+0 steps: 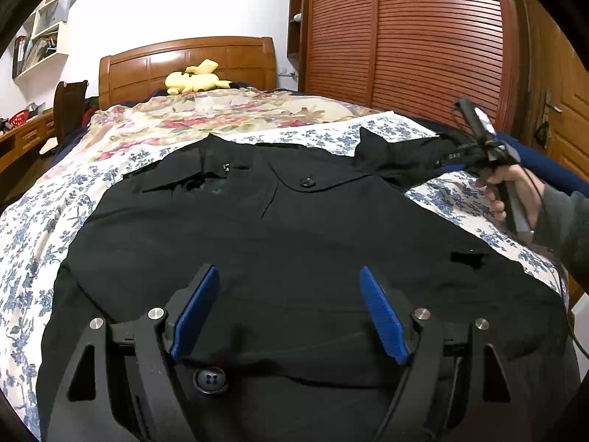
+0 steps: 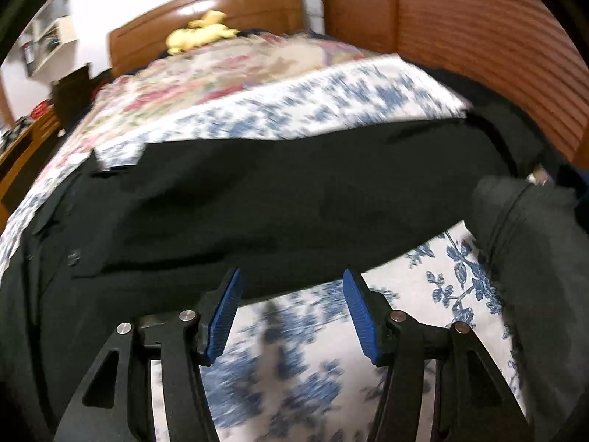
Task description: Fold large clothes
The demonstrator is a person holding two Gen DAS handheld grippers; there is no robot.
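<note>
One black coat (image 1: 279, 228) covers the floral bedspread (image 1: 33, 243) near a wooden wardrobe (image 1: 412, 37).

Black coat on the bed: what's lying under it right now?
The black coat lies spread on a blue-flowered sheet, which shows around its edges. Further back lies a red-flowered cover. What lies beneath the coat's middle is covered.
</note>
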